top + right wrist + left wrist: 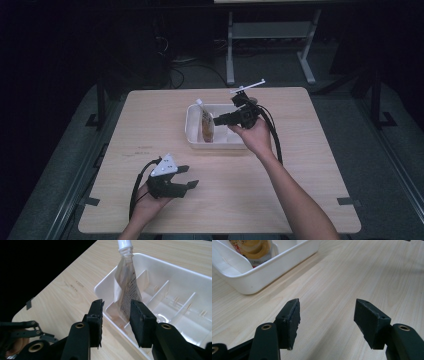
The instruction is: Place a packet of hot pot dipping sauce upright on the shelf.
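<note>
A white divided tray [188, 126] sits at the middle of the wooden table. A spouted pouch [206, 124] with a white cap stands tilted in its left compartment, also seen as the pouch [127, 287] and the pouch [257, 250]. My right gripper [216, 120] hovers over the tray, pointing left at the pouch. In the right gripper view the right gripper [117, 303] has its jaws apart, just short of the pouch, pressing on nothing. My left gripper [191, 176] rests near the front left of the table, and the left gripper [328, 302] is open over bare wood.
The tray [175, 267] has several compartments formed by dividers, the ones to the right holding nothing. The tray wall [274, 265] lies ahead and left of the left gripper. The table [300, 165] drops off to dark floor all round; a white desk frame [270, 35] stands behind.
</note>
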Available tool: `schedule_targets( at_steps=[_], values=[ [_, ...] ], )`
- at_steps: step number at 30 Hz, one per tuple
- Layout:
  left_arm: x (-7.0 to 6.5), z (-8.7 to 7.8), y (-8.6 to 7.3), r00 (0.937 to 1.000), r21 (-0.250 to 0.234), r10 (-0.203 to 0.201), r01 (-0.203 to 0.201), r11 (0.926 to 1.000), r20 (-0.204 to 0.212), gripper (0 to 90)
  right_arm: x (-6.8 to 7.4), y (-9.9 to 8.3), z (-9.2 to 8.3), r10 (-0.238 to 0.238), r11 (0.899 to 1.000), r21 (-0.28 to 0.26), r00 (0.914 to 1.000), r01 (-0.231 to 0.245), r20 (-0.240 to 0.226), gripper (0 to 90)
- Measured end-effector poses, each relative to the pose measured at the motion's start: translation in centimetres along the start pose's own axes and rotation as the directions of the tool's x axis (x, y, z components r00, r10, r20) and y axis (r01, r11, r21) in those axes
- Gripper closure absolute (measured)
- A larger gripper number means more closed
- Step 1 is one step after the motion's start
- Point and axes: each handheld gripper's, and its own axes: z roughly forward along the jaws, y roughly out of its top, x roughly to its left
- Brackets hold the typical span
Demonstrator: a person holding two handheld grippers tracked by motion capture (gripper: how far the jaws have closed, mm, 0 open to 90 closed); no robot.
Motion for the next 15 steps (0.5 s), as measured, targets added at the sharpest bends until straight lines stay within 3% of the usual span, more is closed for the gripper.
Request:
schedule_targets(
  at_steps=[15],
  values=[
    [0.1,0.0,0.0,0.9999,0.0,-0.009,0.009,1.0,-0.005,36.9,-1.1,-2.1,-2.5,0.008,1.0,-0.01,0.9995,-0.009,-0.032,57.6]
  ],
)
